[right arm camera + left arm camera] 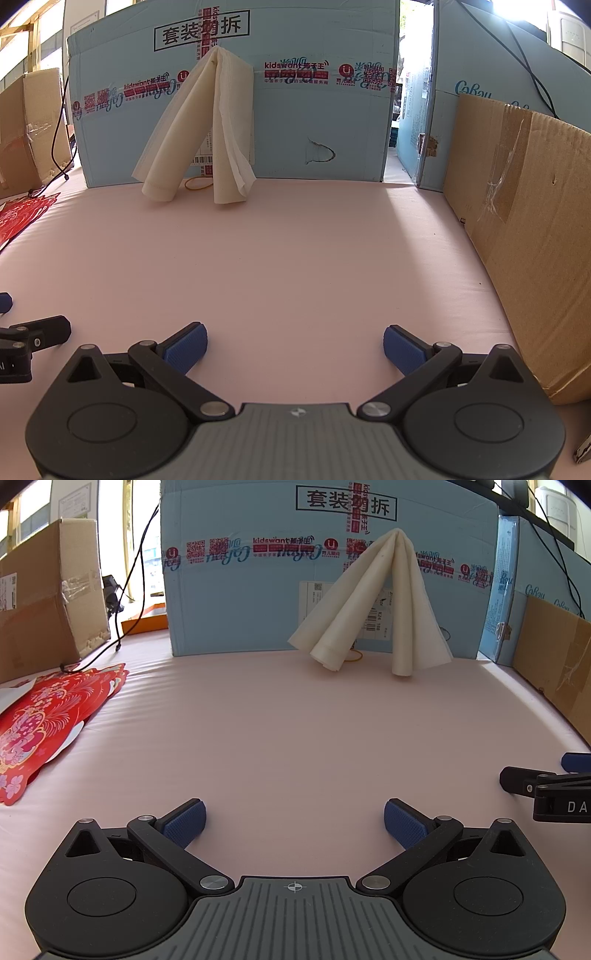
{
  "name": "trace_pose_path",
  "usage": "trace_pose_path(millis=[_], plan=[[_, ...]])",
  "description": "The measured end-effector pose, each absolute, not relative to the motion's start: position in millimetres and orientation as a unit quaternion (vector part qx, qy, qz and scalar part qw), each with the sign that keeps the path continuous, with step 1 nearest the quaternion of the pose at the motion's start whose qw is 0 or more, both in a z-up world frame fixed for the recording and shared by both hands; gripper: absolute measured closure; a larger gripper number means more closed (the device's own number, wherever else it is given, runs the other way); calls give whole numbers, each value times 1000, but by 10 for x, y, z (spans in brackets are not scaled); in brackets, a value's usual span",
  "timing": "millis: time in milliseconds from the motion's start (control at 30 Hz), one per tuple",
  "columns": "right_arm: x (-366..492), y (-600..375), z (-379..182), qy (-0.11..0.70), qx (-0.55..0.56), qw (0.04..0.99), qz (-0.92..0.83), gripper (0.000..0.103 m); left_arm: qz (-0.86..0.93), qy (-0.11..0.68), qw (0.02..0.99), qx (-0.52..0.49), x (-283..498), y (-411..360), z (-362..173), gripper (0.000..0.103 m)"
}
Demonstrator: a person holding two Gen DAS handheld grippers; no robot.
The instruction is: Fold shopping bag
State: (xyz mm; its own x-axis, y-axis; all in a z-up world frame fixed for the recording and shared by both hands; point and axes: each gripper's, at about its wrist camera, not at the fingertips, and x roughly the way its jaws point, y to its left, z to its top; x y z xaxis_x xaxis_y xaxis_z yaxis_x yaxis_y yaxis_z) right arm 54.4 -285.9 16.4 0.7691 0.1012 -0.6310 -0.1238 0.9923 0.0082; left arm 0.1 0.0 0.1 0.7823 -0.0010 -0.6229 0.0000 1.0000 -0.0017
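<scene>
Where cream bag (373, 602) hangs: box (240, 602) "kidswant".

A makeshift storeroom workspace: taped shipping cartons (236, 122) wall in a pink padded table (295, 266).

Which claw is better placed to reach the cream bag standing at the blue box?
Slightly the left claw, as a judgement. Both are open, empty and well short of the cream bag. The bag stands nearer centre in the left view, and left of centre in the right claw's view.
</scene>
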Motion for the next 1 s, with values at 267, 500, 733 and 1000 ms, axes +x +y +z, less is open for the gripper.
trace_pose_path(millis=[267, 500, 733, 1000], plan=[[555, -2865, 195, 334, -17, 940, 60, 0, 0, 330, 944, -1, 7, -4, 5, 0], [540, -2872, 142, 334, -16, 940, 60, 0, 0, 330, 944, -1, 26, -2, -4, 0], [520, -2833, 67, 334, -14, 941, 61, 0, 0, 330, 944, -1, 16, -23, -9, 0], [543, -2848, 59, 331, -9, 941, 63, 0, 0, 330, 944, -1, 22, -12, -12, 0]])
